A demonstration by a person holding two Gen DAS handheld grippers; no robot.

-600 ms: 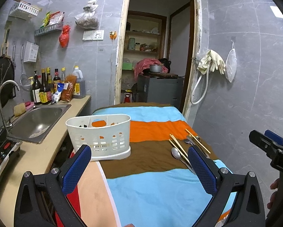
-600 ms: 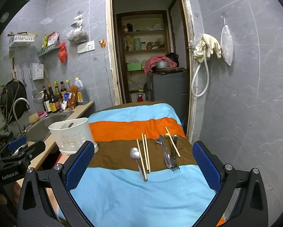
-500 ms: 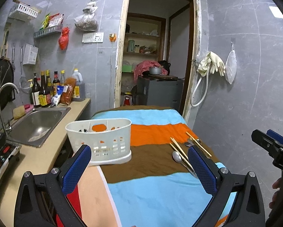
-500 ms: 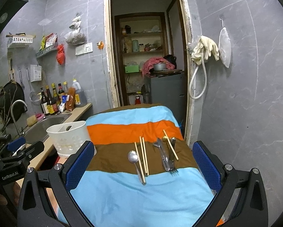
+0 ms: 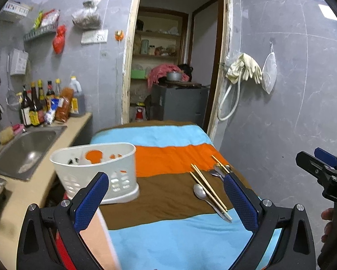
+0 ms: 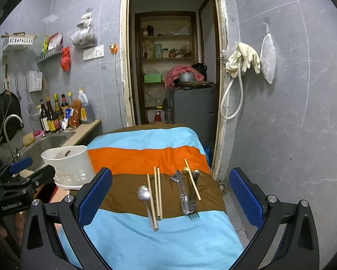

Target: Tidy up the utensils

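- Nearest, at the bottom of each wrist view, the left gripper (image 5: 166, 199) and right gripper (image 6: 170, 194) both hang with jaws spread wide and nothing between them.
- Judging by that, the sorting has hardly begun: no utensil is lifted, and all of them lie on the striped cloth (image 6: 159, 240).
- On the brown stripe, centre of the right view: one spoon (image 6: 144, 195) with three chopsticks (image 6: 157, 193) beside it.
- Just right of those, a small heap: a fork (image 6: 192, 204), a loose fourth chopstick (image 6: 192, 179) across it, and two or three more metal pieces I cannot count surely.
- Farther left, at the cloth's edge, one white basket (image 6: 67, 168); its holes show no utensil inside, though part of the inside is hidden.
- Left to do: everything, carried over into the basket.
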